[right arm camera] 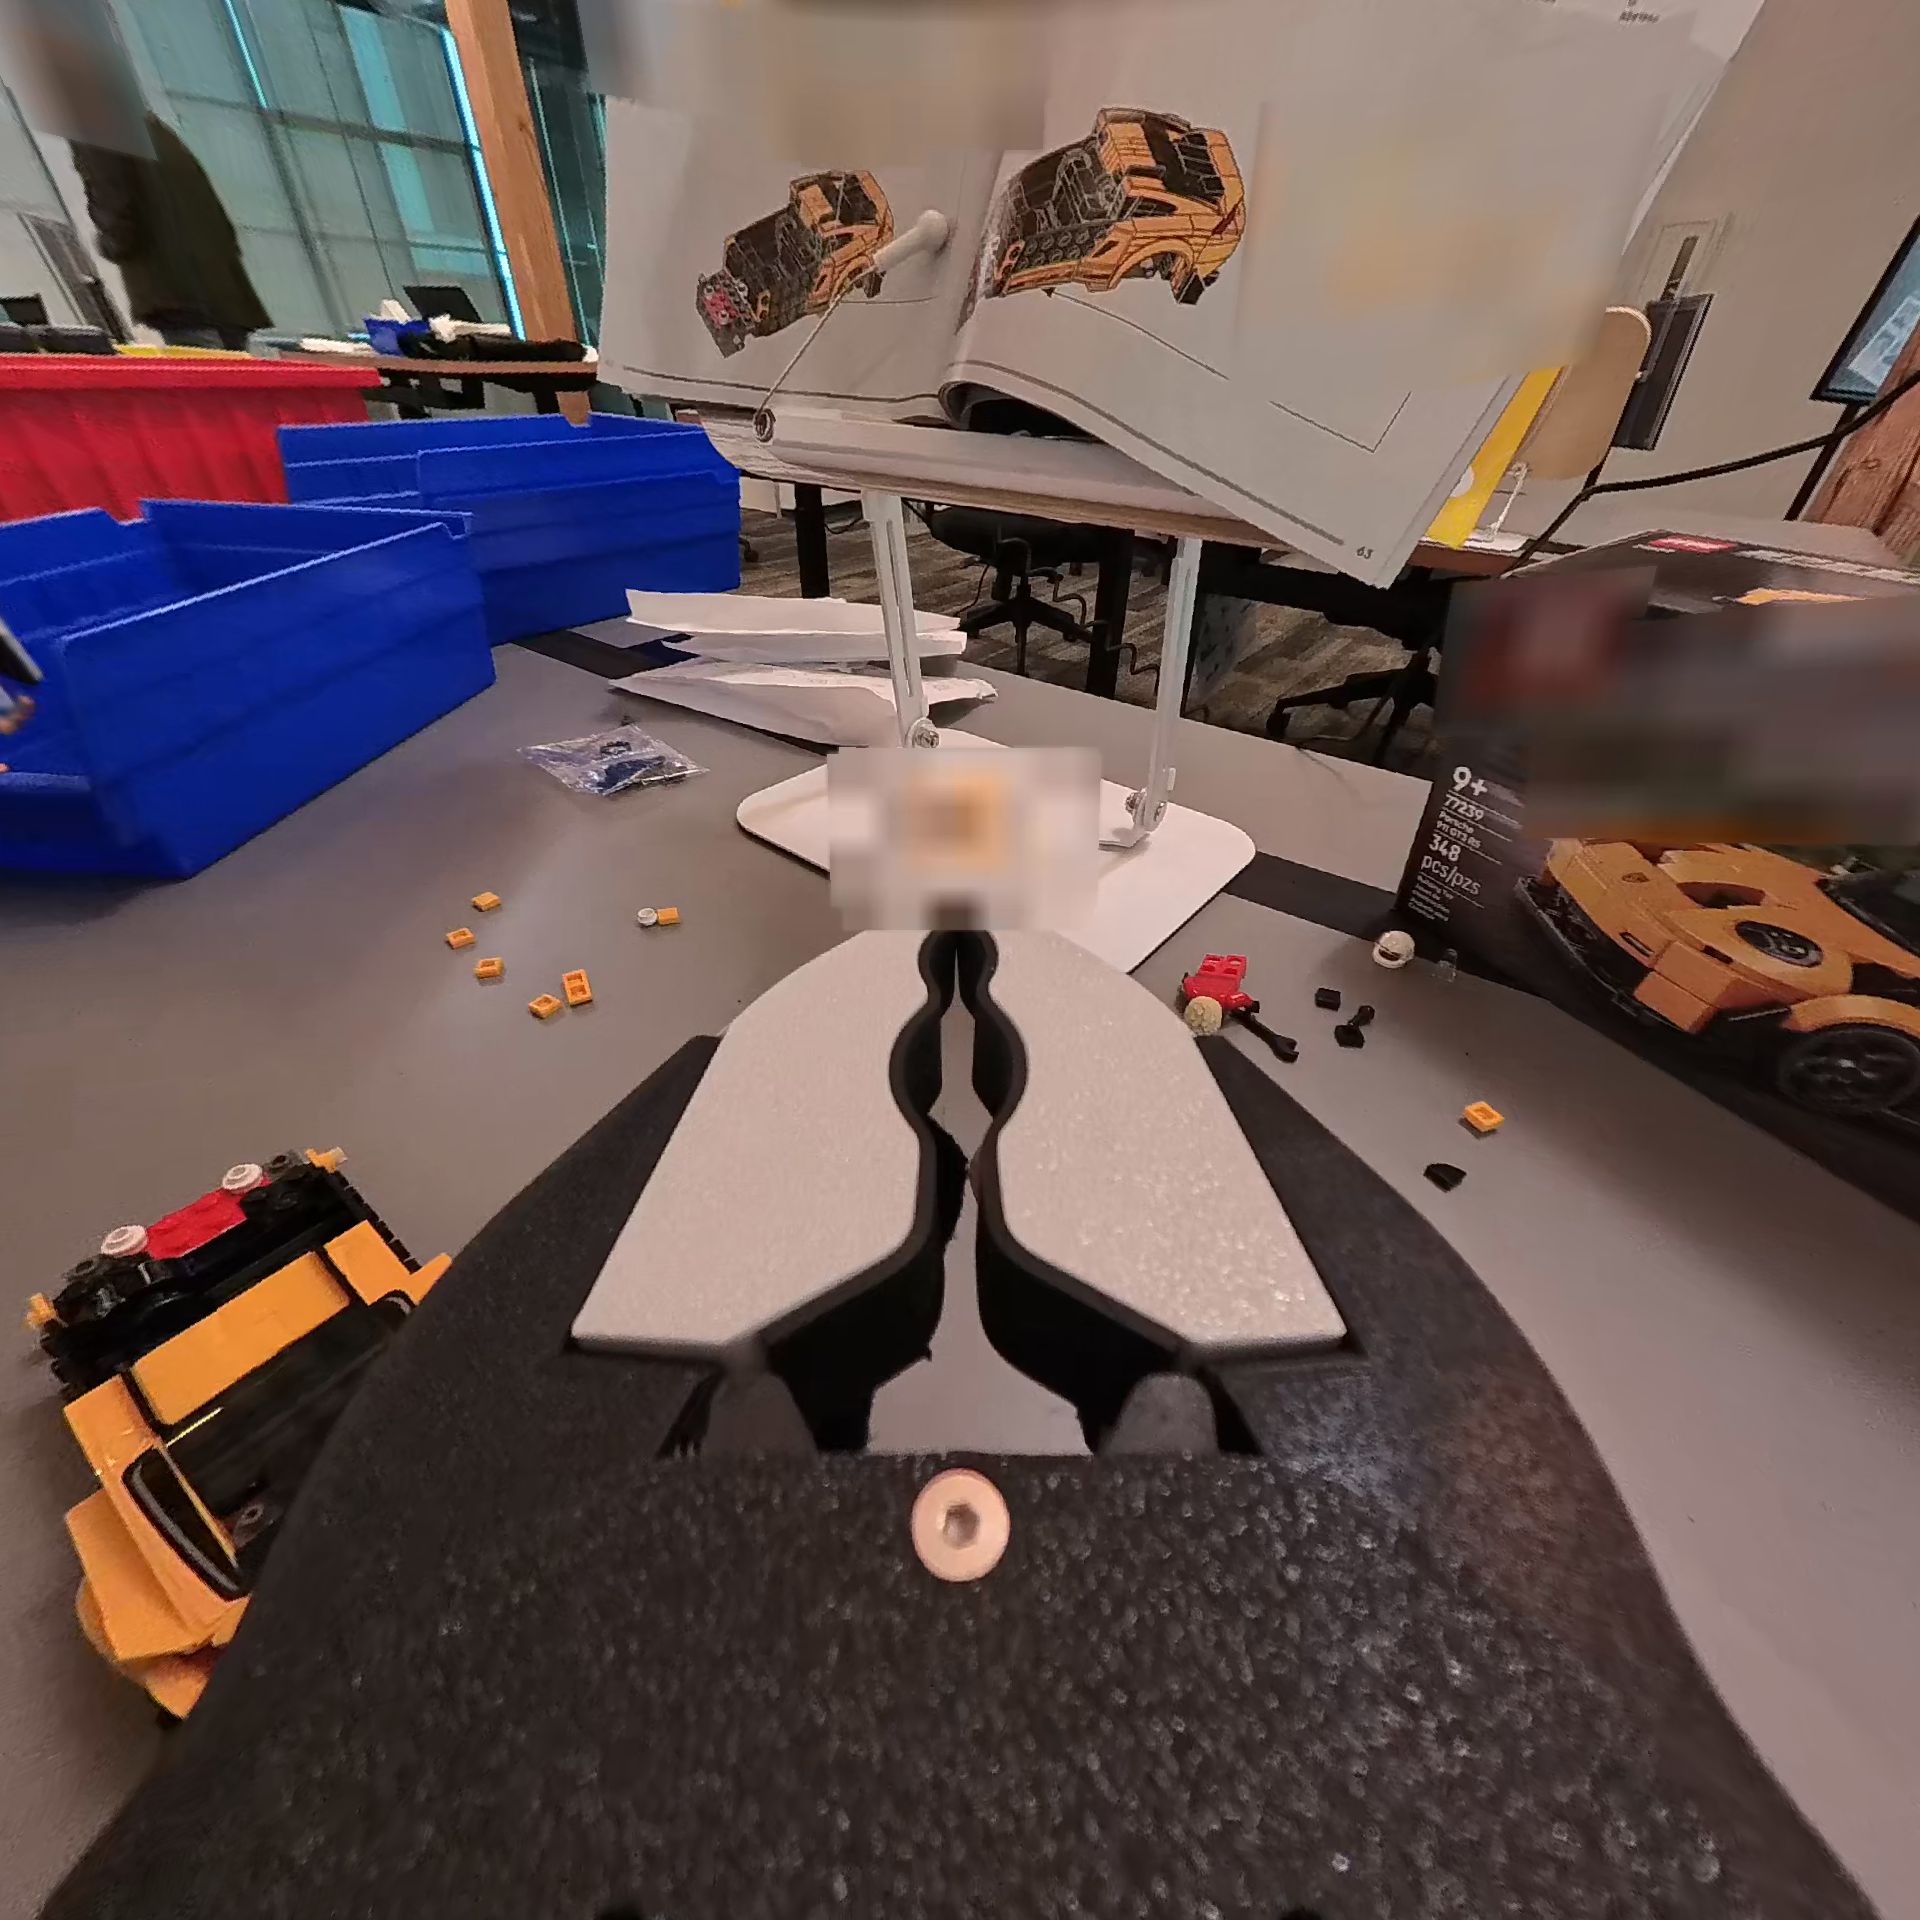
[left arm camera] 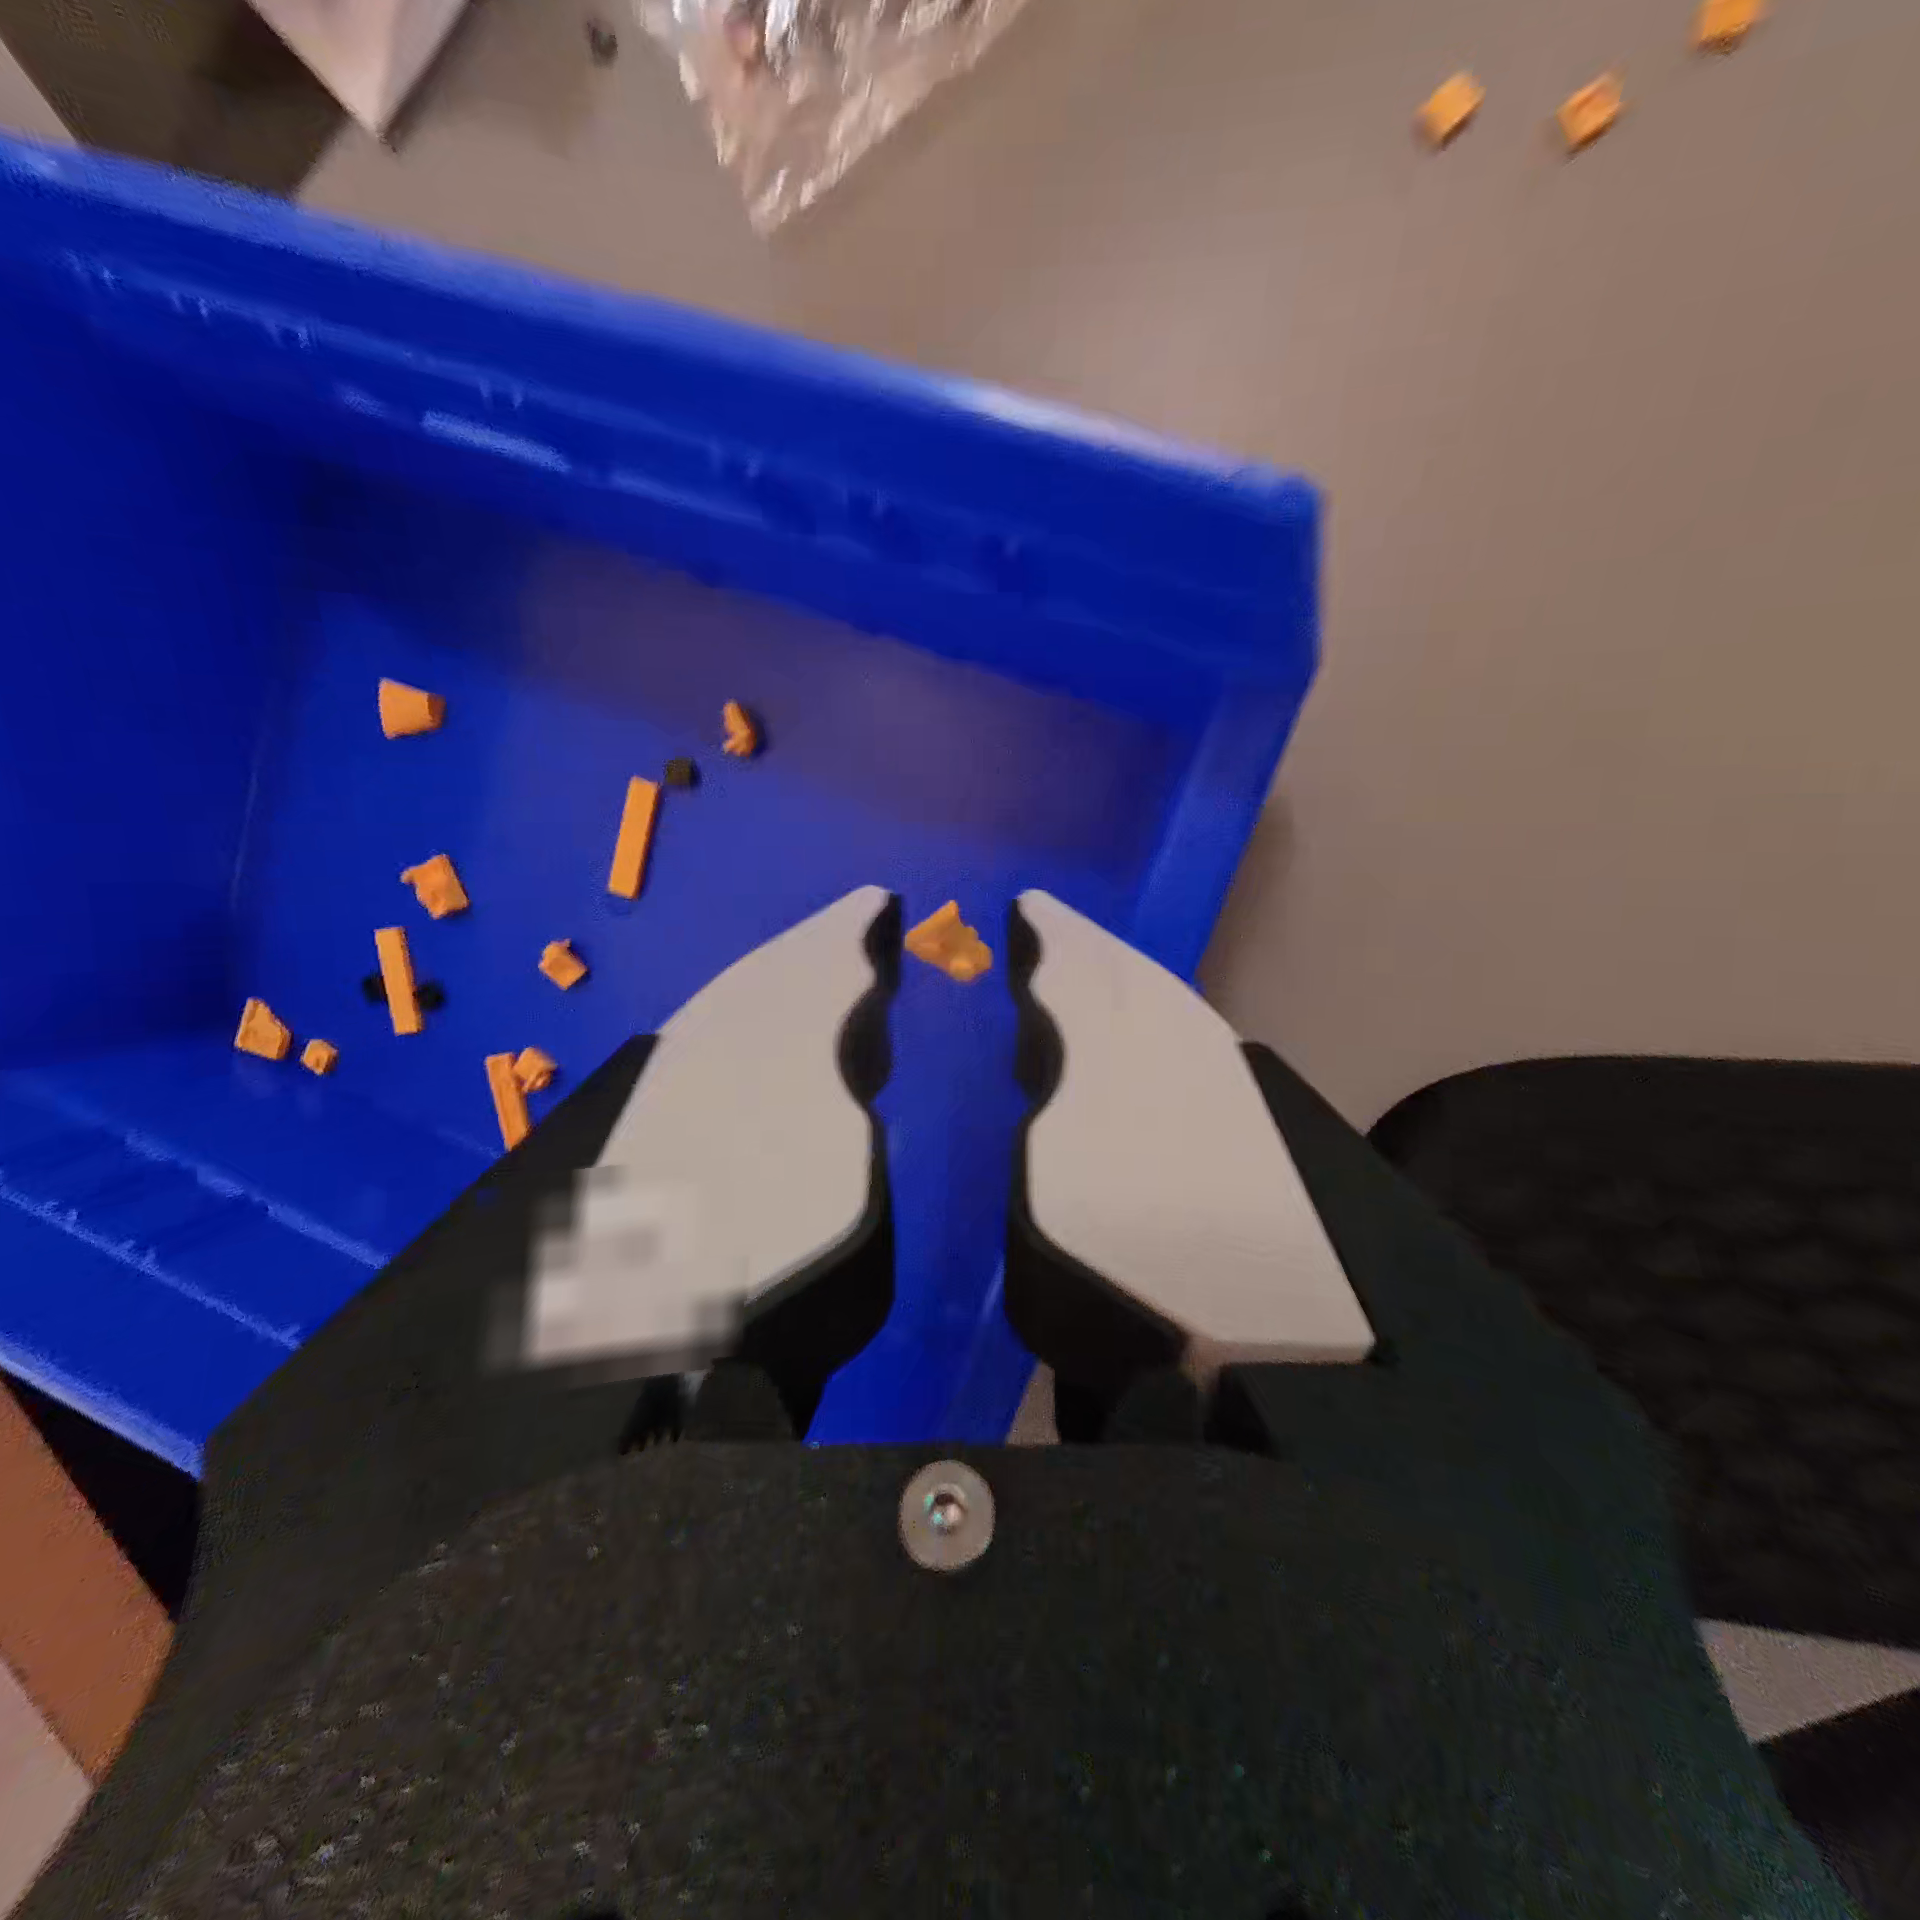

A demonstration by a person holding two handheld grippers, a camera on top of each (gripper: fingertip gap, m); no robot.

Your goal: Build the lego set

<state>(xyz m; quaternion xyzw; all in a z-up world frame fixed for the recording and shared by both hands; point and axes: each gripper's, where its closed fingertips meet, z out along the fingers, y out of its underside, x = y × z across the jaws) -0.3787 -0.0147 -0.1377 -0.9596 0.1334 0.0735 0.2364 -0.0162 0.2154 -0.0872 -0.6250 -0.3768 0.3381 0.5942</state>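
My left gripper (left arm camera: 948, 935) hangs over a blue bin (left arm camera: 727, 499), fingers spread. A small orange brick (left arm camera: 948, 943) shows in the gap between the tips; the picture is blurred, but I see a sliver of blue on either side of it, so neither pad presses on it and I count nothing as held. To the left of my fingers, more orange pieces (left arm camera: 634, 836) lie scattered on the bin floor, long strips and small chunks, with a few tiny black bits (left arm camera: 681, 771) among them. Beyond the bin on the grey table (left arm camera: 1558, 520) sit a crumpled clear bag (left arm camera: 831, 94) and three loose orange bricks (left arm camera: 1584, 109). A black chair seat (left arm camera: 1662, 1299) is at the right.

My right gripper (right arm camera: 958, 951) has its fingers pressed together, the tips meeting just under a blurred patch, so I cannot tell whether anything sits at the very tips. At far left lies a half-built orange and black toy car (right arm camera: 208, 1382), with blue bins (right arm camera: 260, 665) behind it and a red bin (right arm camera: 156, 426) farther back. Small orange plates (right arm camera: 561, 987) dot the table ahead left. A white stand (right arm camera: 1174, 862) straight ahead carries an open instruction booklet (right arm camera: 1091, 281). To the right lie a red piece (right arm camera: 1221, 977), black bits (right arm camera: 1351, 1023) and the kit's box (right arm camera: 1714, 935).
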